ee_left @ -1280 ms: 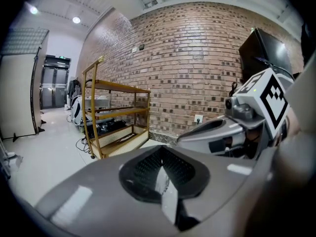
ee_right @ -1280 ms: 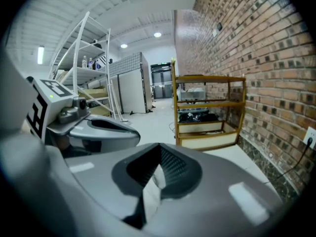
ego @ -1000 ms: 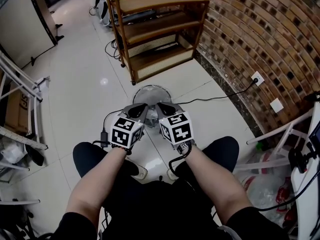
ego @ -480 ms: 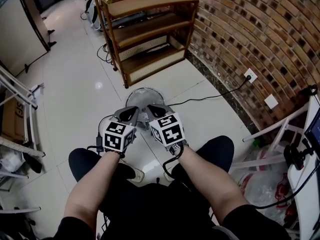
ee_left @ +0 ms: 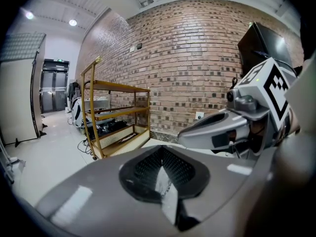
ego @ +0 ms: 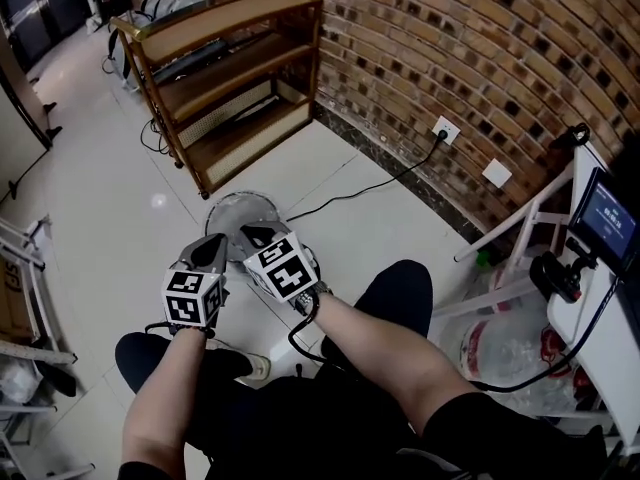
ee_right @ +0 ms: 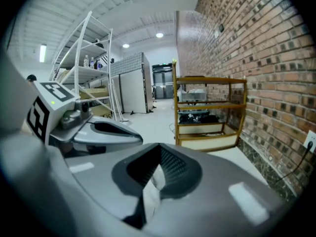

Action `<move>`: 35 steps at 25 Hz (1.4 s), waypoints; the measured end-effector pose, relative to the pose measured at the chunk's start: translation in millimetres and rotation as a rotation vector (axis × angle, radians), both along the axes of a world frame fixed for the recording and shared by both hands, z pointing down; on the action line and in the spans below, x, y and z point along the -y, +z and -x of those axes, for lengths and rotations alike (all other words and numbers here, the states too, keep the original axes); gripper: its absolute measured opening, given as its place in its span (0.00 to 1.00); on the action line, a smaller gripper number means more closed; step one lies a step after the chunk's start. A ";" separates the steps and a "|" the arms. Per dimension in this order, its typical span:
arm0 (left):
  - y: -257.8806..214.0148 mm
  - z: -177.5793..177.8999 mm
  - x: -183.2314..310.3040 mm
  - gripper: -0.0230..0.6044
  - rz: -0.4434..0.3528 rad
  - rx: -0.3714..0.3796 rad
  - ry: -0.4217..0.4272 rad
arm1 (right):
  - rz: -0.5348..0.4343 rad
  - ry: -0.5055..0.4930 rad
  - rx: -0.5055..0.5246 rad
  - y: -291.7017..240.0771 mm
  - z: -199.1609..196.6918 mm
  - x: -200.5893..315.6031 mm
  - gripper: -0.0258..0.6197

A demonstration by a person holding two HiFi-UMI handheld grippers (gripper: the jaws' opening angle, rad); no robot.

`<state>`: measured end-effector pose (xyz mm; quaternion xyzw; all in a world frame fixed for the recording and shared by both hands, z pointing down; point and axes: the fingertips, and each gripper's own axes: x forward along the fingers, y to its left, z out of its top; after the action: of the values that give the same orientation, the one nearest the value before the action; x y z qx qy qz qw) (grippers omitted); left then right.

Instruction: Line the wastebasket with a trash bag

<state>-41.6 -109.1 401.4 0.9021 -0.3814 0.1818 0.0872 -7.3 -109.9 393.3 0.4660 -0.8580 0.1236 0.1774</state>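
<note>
I see no wastebasket and no loose trash bag in any view. My left gripper [ego: 213,249] and right gripper [ego: 258,236] are held side by side above the person's knees, each with its marker cube toward the camera. Both are shut with nothing between the jaws. In the left gripper view the closed grey jaws [ee_left: 163,181] fill the bottom, with the right gripper [ee_left: 222,132] beside them. The right gripper view shows its own closed jaws [ee_right: 150,184] and the left gripper [ee_right: 98,130] at its left.
A round grey fan-like disc [ego: 238,216] lies on the tiled floor just beyond the grippers, corded to a wall socket [ego: 445,130]. A wooden shelf unit [ego: 220,78] stands by the brick wall. At right are a white stand with a screen [ego: 600,218] and a clear filled plastic bag [ego: 505,353].
The head view has swung to the right, so the grippers and the shelf sit further left in the picture. The grippers stay together and shut.
</note>
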 end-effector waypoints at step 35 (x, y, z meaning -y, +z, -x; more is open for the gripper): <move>6.7 -6.5 -2.3 0.04 0.000 0.019 -0.004 | 0.026 -0.024 -0.015 11.5 -3.6 -2.7 0.04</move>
<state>-35.0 -106.7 408.1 0.8995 -0.3842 0.1904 0.0839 -3.7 -107.1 404.8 0.4542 -0.8606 0.1290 0.1910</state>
